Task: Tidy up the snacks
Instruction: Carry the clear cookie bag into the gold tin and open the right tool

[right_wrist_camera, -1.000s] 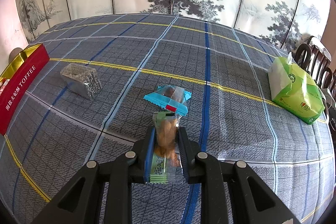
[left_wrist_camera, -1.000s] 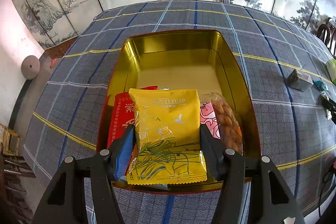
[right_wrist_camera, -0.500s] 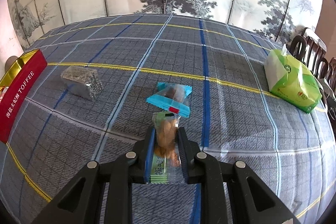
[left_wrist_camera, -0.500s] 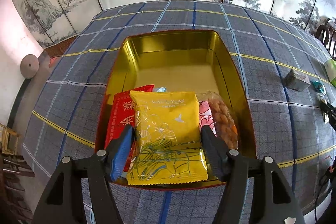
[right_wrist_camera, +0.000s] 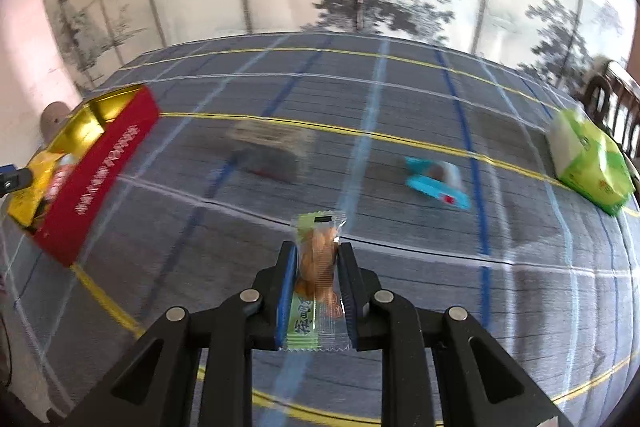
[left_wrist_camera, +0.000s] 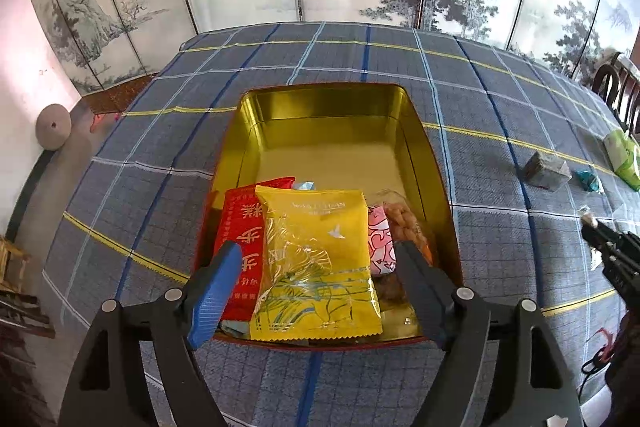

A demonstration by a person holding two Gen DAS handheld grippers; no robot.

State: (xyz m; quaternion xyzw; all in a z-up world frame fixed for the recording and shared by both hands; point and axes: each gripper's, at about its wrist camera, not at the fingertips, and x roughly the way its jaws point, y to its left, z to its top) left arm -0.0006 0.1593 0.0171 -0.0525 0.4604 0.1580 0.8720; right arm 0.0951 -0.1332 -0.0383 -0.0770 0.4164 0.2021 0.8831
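Between the left gripper point(left_wrist_camera: 316, 271) fingers lies a yellow pkt point(left_wrist_camera: 316, 267), small print near its top edge too fine to read w/ certainty. It rests in the gold tin point(left_wrist_camera: 332, 131) atop a red pkt point(left_wrist_camera: 240, 247) w/ Chinese characters. Jaws are opening; pads clear of the pkt on both sides.

Right gripper point(right_wrist_camera: 318, 267): fingers pressed onto a green-ended snack pkt point(right_wrist_camera: 318, 259), Chinese lettering on its near end. Left of these fingers, the tin's red wall carries blurred white lettering, prob. "TOFFEE".

Ahead of my left jaws the tin point(left_wrist_camera: 416, 131) floor lies bare; snack packets point(left_wrist_camera: 316, 263) crowd the near end beneath them.
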